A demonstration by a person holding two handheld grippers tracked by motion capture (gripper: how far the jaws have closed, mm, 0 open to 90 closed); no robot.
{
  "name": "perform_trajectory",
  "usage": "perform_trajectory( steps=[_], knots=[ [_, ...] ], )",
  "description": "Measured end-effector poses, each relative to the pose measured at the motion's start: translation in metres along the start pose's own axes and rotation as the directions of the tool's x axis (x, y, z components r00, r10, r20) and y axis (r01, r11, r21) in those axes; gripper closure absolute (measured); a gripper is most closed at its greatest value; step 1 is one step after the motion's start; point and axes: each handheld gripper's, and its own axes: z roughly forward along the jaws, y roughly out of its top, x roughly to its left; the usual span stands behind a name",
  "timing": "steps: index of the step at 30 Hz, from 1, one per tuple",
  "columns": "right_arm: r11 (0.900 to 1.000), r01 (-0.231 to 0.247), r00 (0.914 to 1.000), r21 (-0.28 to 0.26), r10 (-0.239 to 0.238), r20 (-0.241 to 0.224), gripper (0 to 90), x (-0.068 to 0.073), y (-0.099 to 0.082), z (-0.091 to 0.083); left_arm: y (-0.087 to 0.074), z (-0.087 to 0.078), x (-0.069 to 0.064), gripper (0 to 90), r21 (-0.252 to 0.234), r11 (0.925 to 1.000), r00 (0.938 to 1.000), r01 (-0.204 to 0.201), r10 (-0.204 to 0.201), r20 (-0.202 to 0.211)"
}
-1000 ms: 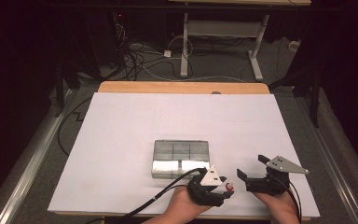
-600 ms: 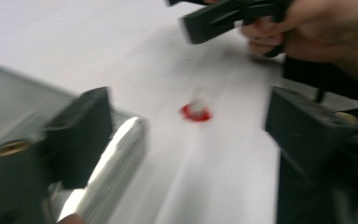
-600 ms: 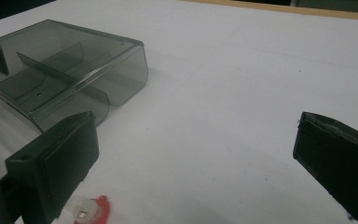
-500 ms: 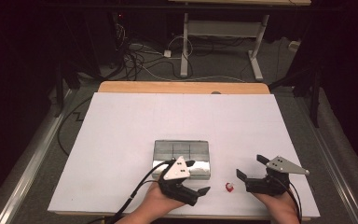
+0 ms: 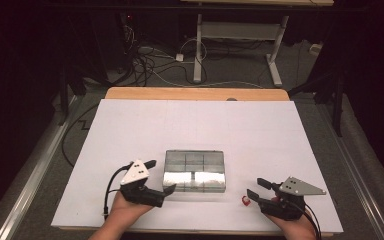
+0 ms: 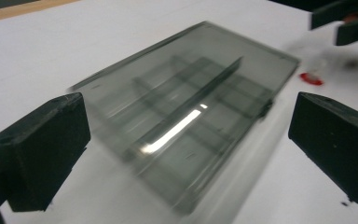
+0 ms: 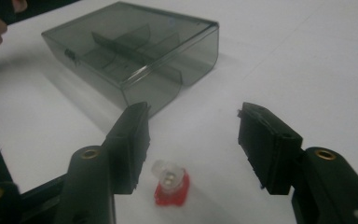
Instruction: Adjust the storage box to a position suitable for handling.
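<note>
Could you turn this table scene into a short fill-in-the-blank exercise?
1. The small red and clear plastic piece lies between the jaws of the ____ gripper.
2. The smoky grey transparent plastic compartment box has its lid ____.
3. The left gripper, beside the box, holds ____.

Missing words: right; closed; nothing

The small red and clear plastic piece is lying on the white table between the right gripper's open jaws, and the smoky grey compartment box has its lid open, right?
Not quite: the smoky grey compartment box has its lid closed, as the right gripper view shows. The small red and clear plastic piece does lie on the white table between the open jaws of the right gripper.
</note>
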Motion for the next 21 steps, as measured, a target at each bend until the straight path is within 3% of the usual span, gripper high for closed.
perform_trajectory(
  steps=[4, 9, 12, 21],
  knots=[
    [0.9996, -0.007, 1.0, 0.029, 0.007, 0.003, 45.9, 0.005, -0.003, 0.003, -0.013, -0.017, 0.019, 0.0, -0.001, 0.9994, 0.9975, 0.035, -0.035, -0.061],
    [0.9958, 0.002, 1.0, 0.092, -0.002, 0.006, 49.1, 0.013, -0.009, 0.009, -0.027, -0.027, 0.032, 0.0, 0.01, 0.9974, 0.9933, 0.071, -0.07, -0.092],
    [0.9914, 0.018, 0.9998, 0.13, -0.018, 0.002, 52.7, 0.015, -0.009, 0.013, -0.028, -0.024, 0.033, 0.0, 0.008, 0.9959, 0.992, 0.09, -0.089, -0.09],
    [0.9777, 0.064, 0.9976, 0.2, -0.068, 0.01, 65.7, 0.02, -0.011, 0.02, -0.03, -0.02, 0.031, 0.0, 0.019, 0.9962, 0.9934, 0.085, -0.083, -0.079]
  ],
)
